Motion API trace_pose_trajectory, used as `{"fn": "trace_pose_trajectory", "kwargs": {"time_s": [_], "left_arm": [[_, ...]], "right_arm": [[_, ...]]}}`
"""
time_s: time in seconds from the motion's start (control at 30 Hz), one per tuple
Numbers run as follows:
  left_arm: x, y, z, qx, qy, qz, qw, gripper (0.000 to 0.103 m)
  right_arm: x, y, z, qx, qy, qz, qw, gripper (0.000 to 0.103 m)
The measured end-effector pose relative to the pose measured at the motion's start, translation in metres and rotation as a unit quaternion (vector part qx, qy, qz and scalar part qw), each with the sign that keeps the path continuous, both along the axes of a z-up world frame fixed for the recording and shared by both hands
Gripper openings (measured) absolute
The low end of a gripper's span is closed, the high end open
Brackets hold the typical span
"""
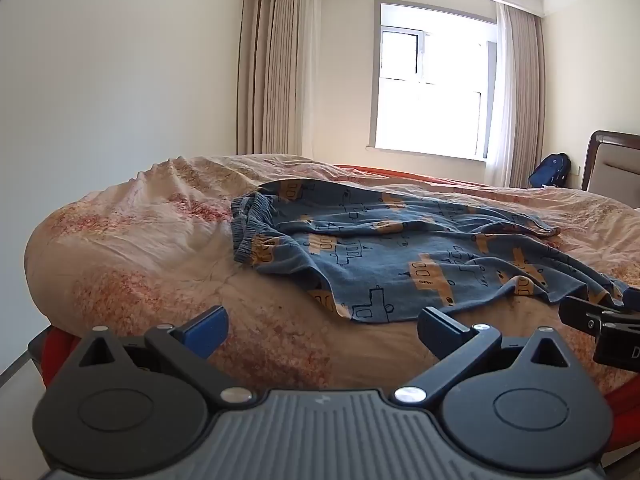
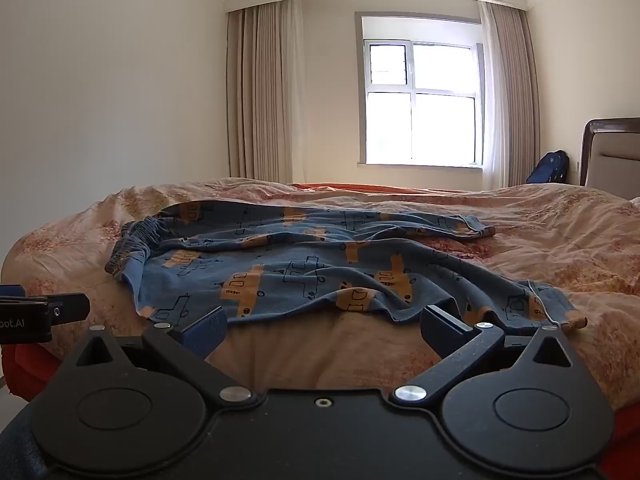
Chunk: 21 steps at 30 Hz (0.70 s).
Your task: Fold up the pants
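From the left wrist camera, the left gripper (image 1: 322,330) hangs just off the near edge of the bed (image 1: 120,248), its two fingers spread wide with nothing between them. The left finger (image 1: 206,330) has a blue pad; the right finger (image 1: 442,330) looks dark. The pants (image 1: 380,256), blue with orange and outlined vehicle prints, lie loose and wrinkled on the flowered bedcover, toward the near edge. Their elastic waistband (image 1: 250,232) is bunched at the left, and the legs run away to the right. The nearest fold of fabric reaches close to the near edge, just beyond the fingertips, not touching them. At the right edge of this view the right gripper (image 1: 600,322) shows in part, close beside the hem of the near leg. Behind the bed are a window (image 1: 434,80), curtains (image 1: 276,68), a blue backpack (image 1: 550,170) on the floor and a headboard (image 1: 614,164) at the far right.

From the right wrist camera, the right gripper (image 2: 322,330) also sits off the near edge, fingers released and empty. The pants (image 2: 300,264) spread across the cover ahead, waistband (image 2: 136,240) left, one leg stretching toward the far right, the other ending in a hem (image 2: 560,312) at the near edge just beyond the right finger (image 2: 444,328). The left gripper (image 2: 44,312) shows at the left edge, beside the near left corner of the bed (image 2: 540,220).
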State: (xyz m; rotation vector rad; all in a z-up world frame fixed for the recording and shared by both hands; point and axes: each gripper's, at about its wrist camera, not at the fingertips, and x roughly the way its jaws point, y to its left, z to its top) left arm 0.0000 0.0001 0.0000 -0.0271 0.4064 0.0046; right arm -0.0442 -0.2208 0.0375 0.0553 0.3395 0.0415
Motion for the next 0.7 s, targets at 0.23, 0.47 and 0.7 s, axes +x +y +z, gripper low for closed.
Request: {"fn": "trace_pose_trajectory", "kwargs": {"time_s": [0.23,0.47,0.7], "left_arm": [[-0.0005,0.0005,0.0008,0.000,0.001,-0.001,1.0000,0.103],[0.0001,0.0004,0.0000,-0.002,0.002,-0.001,1.0000,0.103],[0.0002,0.0003,0.0000,-0.001,0.003,-0.001,1.0000,0.103]], "right_arm": [[0.0002,0.0001,-0.0002,0.000,0.002,0.000,1.000,0.103],[0.0001,-0.0001,-0.0003,0.001,0.003,0.000,1.000,0.103],[-0.0001,-0.0002,-0.0003,0.000,0.003,0.000,1.000,0.103]]}}
